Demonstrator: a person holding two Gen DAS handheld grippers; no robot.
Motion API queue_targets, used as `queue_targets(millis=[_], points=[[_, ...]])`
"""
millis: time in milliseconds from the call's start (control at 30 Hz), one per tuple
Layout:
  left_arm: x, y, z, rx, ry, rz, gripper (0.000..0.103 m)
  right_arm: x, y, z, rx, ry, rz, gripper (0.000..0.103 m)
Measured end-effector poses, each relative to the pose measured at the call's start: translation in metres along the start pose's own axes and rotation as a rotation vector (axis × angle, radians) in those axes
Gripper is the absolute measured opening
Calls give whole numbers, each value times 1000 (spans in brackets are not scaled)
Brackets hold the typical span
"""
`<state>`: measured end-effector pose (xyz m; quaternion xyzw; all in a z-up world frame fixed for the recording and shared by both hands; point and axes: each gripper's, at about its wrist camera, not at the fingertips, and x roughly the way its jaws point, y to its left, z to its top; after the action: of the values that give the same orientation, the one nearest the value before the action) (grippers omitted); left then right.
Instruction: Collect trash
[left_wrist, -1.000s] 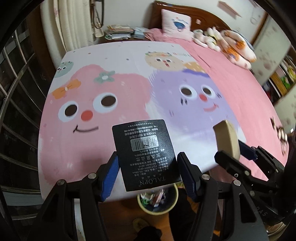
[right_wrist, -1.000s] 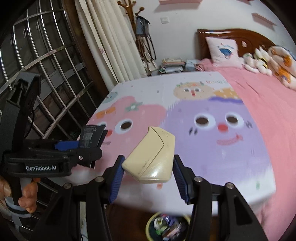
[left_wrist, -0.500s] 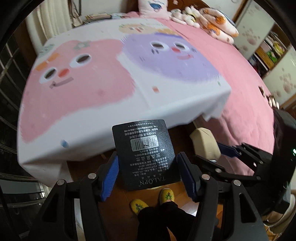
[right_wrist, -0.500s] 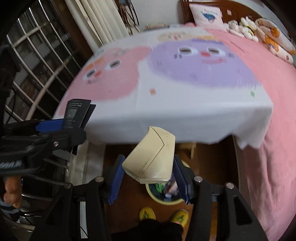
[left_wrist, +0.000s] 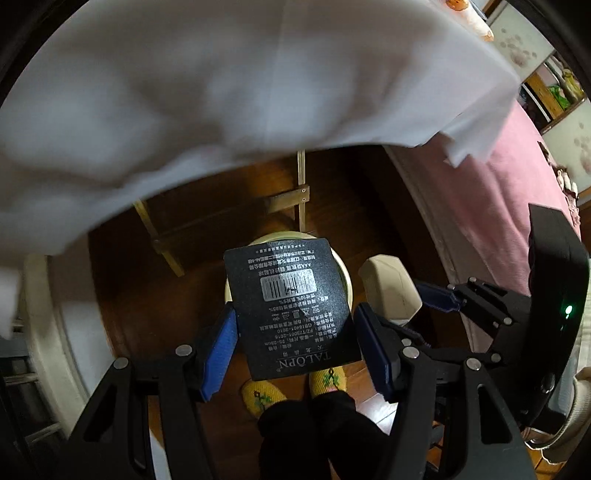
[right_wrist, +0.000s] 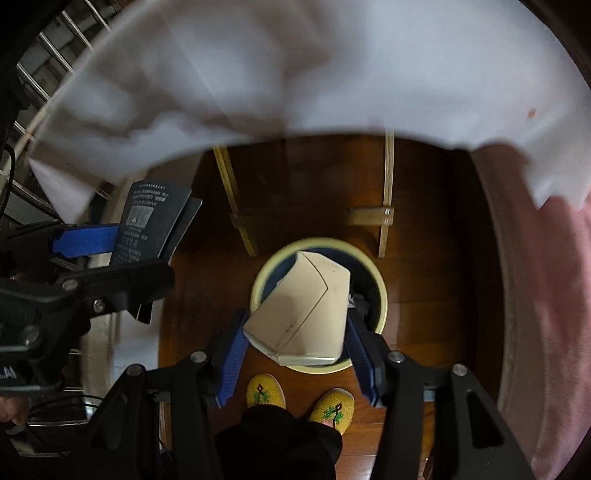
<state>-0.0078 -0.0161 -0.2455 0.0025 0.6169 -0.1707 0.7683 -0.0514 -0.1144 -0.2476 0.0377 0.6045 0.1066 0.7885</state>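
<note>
In the left wrist view the left gripper (left_wrist: 295, 328) fills the lower centre, its blue pads clamped on the two side edges of a black card (left_wrist: 290, 306) with a barcode label and pale print. The card hides most of the yellow-rimmed trash bin (left_wrist: 345, 275), of which only arcs of rim peek out above and to the right. At right of that frame the right gripper (left_wrist: 410, 299) appears side-on, holding a cream plastic piece (left_wrist: 389, 290). The right wrist view shows what the other hides: the bin (right_wrist: 378, 280) lies open to sight at centre frame on the dark wooden floor (right_wrist: 295, 192), and the cream plastic piece (right_wrist: 306, 314), pinched between the right gripper's (right_wrist: 295, 347) blue pads, hangs directly over its mouth. There the left gripper (right_wrist: 122, 240) and black card (right_wrist: 151, 221) sit at left, off to the bin's side. Both views show a white cloth (right_wrist: 295, 66) across the top and yellow slippers (right_wrist: 266, 391) at the bottom.
</note>
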Motion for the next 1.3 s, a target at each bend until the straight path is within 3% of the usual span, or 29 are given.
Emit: queue_targets(millis=[300,433,533,833,1300], points=[[79,15,-4,-16,20,12,64,80,-29,-12,2,17,-5,52],[93,18,-2,-17,28,26,97,94,-39,-10,29,4,-22,53],[93,21,1,-31,25,34,102,94,-45,-8,50,-25,-46,58],[71,30,2,-94,-24,61,102,75,-46,1,63,-82,-60,61],[-33,20,9,-149,-163,98,102,-8,-23,24,122,-105,-24,61]])
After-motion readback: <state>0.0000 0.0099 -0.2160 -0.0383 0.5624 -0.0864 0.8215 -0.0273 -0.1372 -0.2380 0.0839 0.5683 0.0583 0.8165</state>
